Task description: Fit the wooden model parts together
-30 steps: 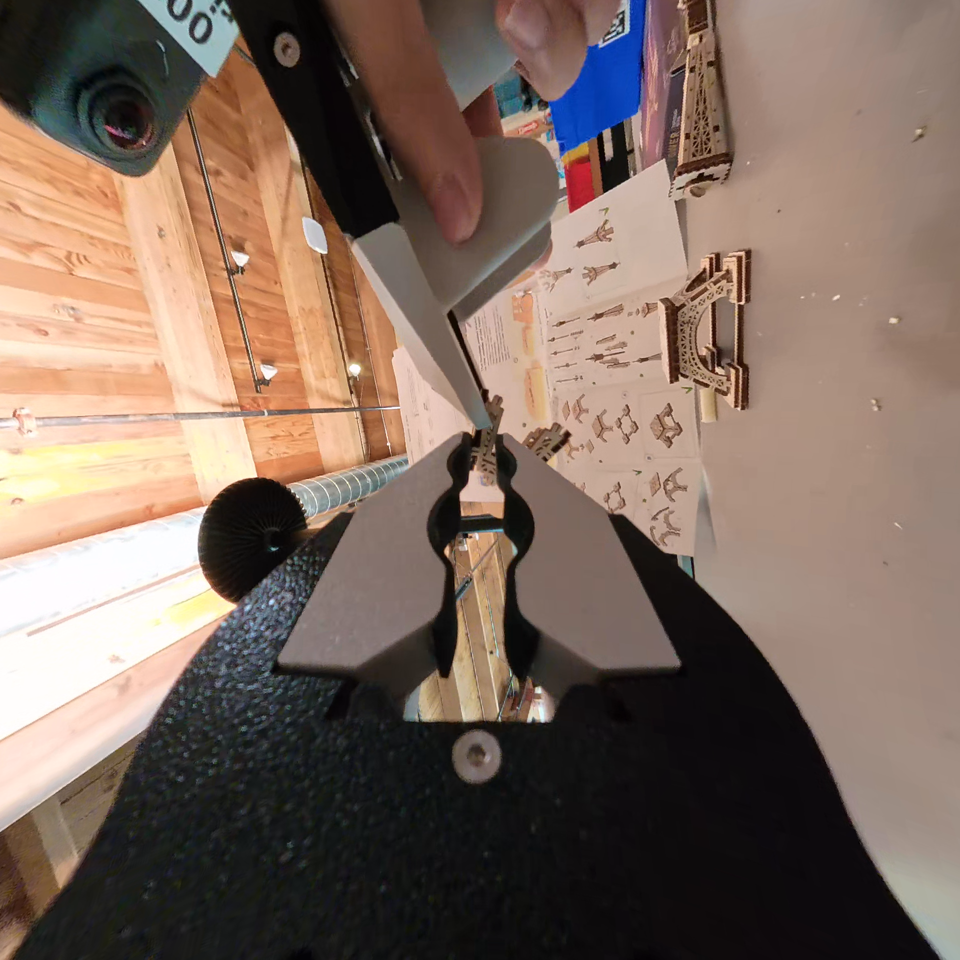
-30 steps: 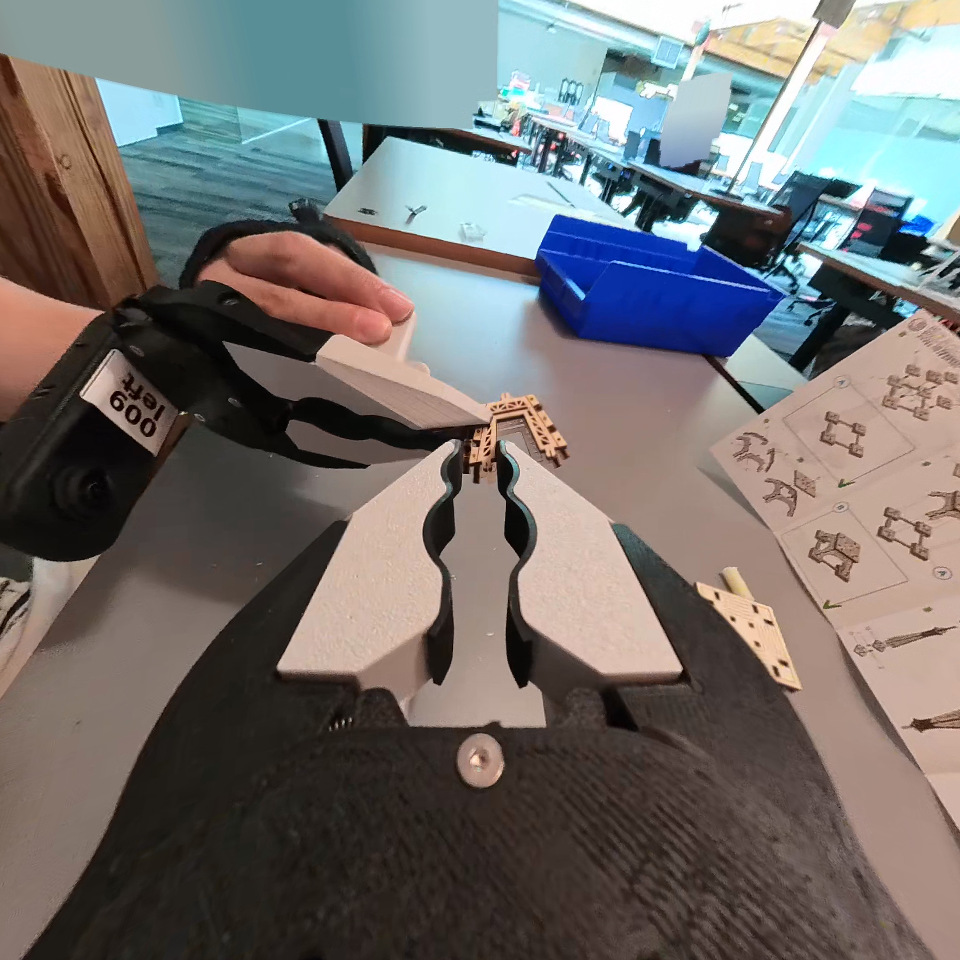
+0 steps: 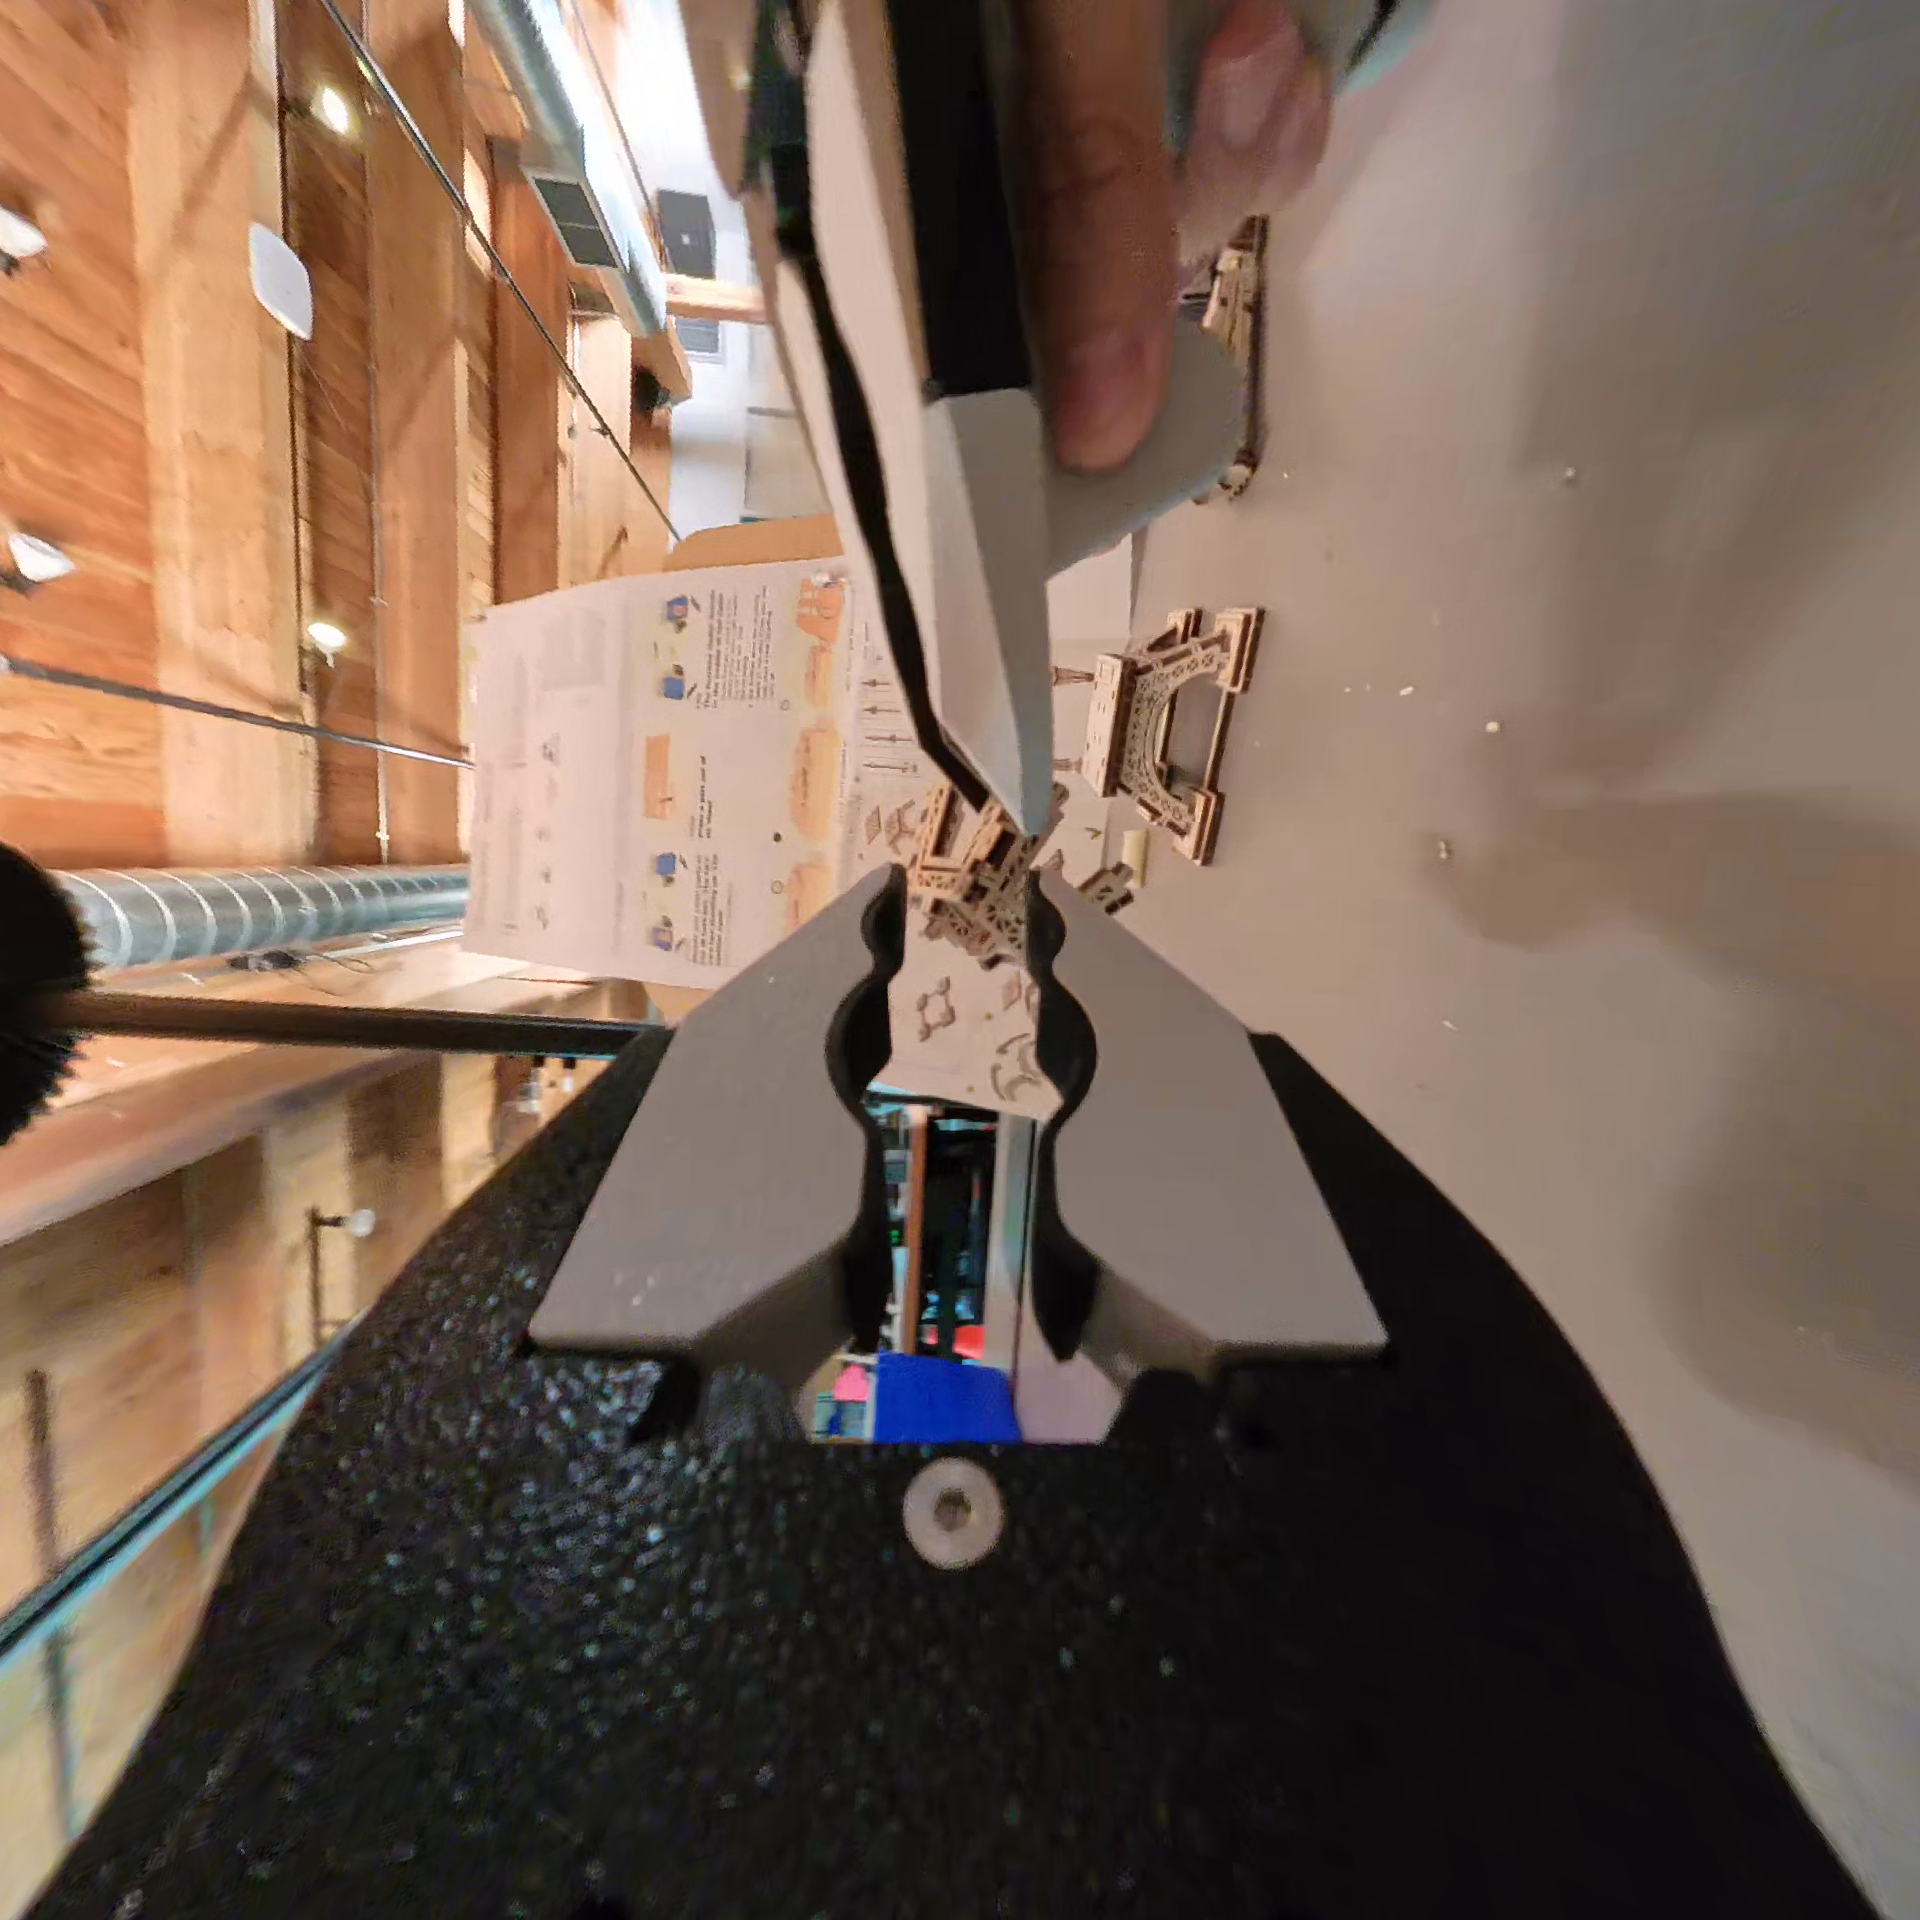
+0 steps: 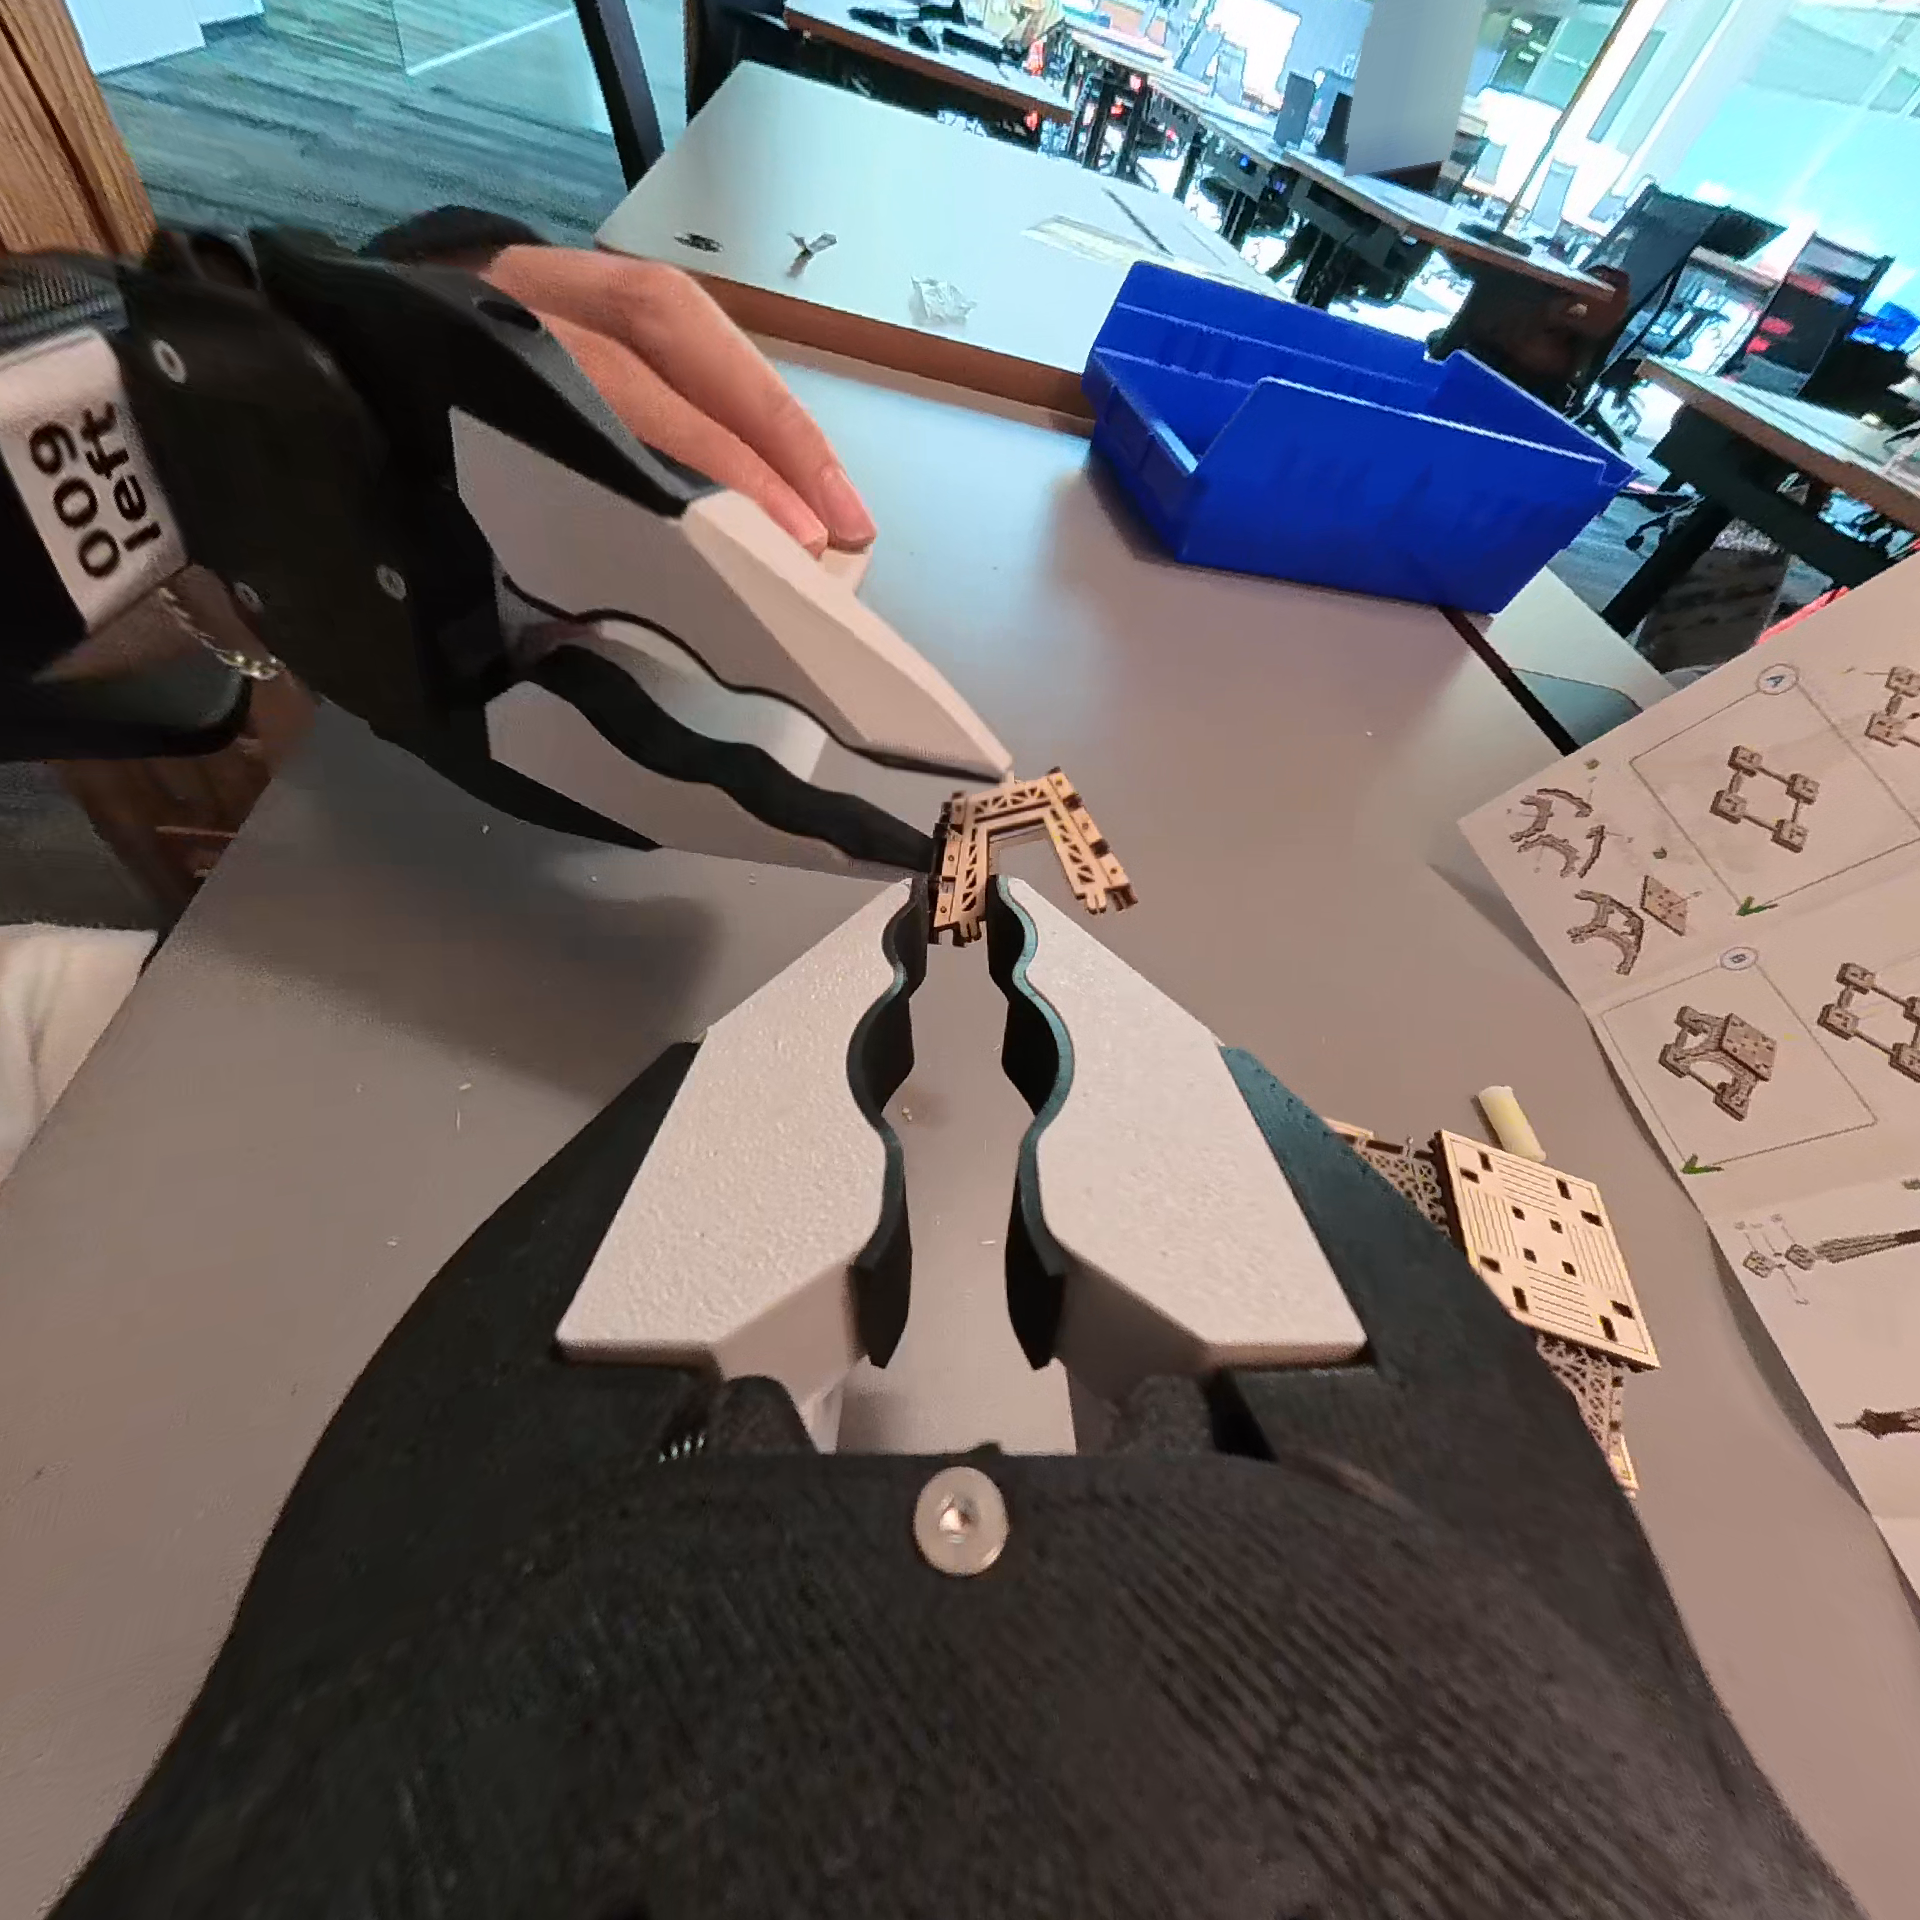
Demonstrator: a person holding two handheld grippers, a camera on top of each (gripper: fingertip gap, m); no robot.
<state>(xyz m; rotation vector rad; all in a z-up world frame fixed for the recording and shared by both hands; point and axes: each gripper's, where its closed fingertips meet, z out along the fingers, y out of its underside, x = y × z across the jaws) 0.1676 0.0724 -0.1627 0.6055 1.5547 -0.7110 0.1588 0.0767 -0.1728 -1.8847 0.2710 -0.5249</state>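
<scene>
1. left tongs [image 4: 940, 821] are coming in from the left in the right wrist view, tips pinching narrow on the upper-left corner of the wooden lattice frame [image 4: 1023, 852]; a hand [image 4: 686, 384] is resting on top of them.
2. the frame is being held up in the air above the grey counter [image 4: 1195, 748], between the two tools, not touching the counter.
3. right tongs [image 4: 961, 904] are clamping narrow on the frame's lower leg, so both pairs are gripping the same small assembly.
4. in the left wrist view the left tongs [image 3: 966, 894] are showing a wider gap, with the frame [image 3: 971, 883] sitting at the tips; contact there is hard to tell.
5. to the right, a square slotted plate [image 4: 1543, 1247] is lying flat on the counter over a lattice piece, just beside a small pale stick [image 4: 1512, 1117]; the instruction sheet [image 4: 1766, 935] is lying at the far right and a blue bin [image 4: 1351, 468] is sitting behind.
6. step in hand, as a guess: seating or squaring a joint in the frame. the next move is calling for a steady hold on one side and a light push on the other; the thin wood looks easy to snap.
</scene>
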